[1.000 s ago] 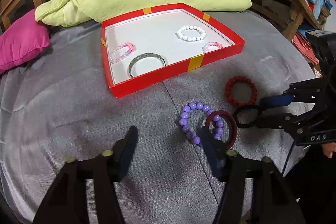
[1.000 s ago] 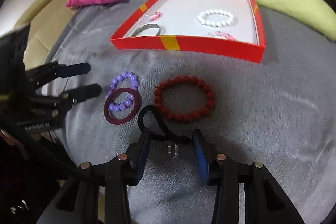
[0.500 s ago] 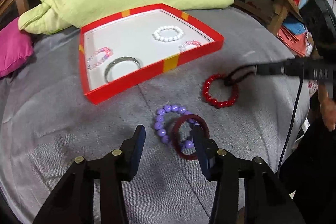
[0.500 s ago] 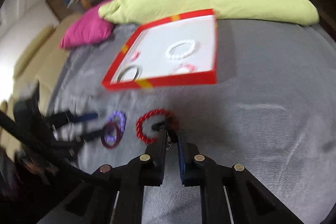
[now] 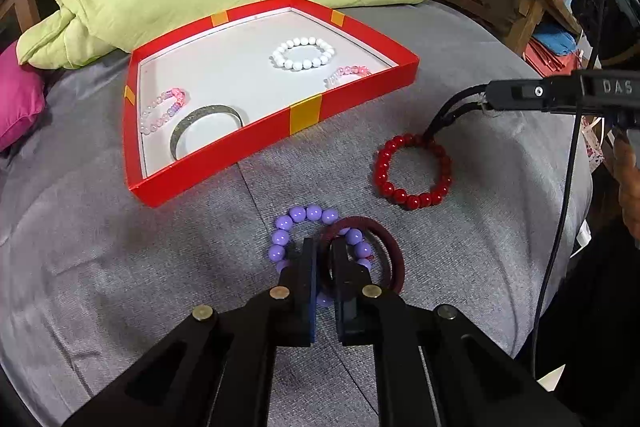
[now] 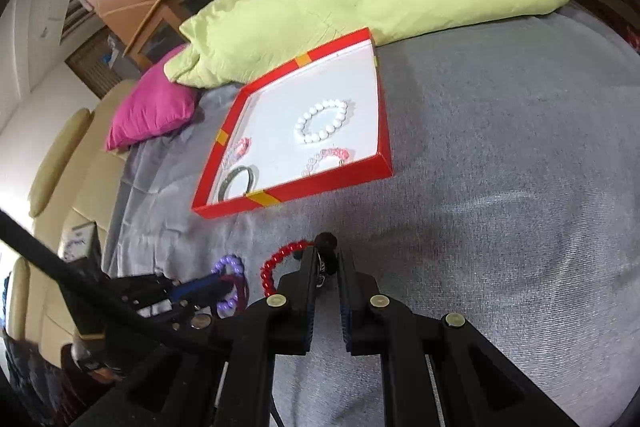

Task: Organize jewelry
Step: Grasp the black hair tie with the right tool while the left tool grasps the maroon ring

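My left gripper (image 5: 324, 259) pinches the maroon ring (image 5: 386, 247); purple beads (image 5: 298, 217) may snag. My right gripper (image 6: 325, 261) clamps a black loop (image 5: 448, 111), which could drag the red beads (image 5: 412, 173).

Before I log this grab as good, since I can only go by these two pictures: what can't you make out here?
- Left view: the left tool covers where it meets the dark red ring and purple bracelet, so which one it pinches is unclear.
- Right view: the right tool hides most of the black hair tie and part of the red bracelet.
- Both views: the red box wall cuts off its pink bracelets.
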{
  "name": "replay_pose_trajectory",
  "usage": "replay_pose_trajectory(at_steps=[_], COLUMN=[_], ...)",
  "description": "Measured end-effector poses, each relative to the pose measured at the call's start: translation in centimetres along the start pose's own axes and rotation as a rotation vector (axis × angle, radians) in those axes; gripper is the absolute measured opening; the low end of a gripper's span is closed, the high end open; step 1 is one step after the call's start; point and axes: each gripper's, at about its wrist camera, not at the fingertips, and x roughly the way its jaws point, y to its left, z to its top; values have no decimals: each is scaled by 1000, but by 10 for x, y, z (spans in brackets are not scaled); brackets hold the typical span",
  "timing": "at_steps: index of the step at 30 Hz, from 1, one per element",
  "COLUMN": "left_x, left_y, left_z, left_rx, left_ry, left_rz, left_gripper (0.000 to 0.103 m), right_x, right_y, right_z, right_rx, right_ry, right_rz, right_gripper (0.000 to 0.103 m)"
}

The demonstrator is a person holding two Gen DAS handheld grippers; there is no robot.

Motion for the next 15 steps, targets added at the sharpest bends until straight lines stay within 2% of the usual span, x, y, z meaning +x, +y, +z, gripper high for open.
replay_pose_trajectory(at_steps=[8,15], left_x=[-34,-53], left_y=[19,47], left_z=[9,19], left_rx=[-72,-181], left_ry=[-131,-225], left_rz=[-69,5], left_gripper=[6,6], right_x=[-18,-24], right_y=[7,25], right_z=[6,8], right_rx=[24,11], right_ry=[-108,-174], right_rz=[92,157], right_gripper=[11,11])
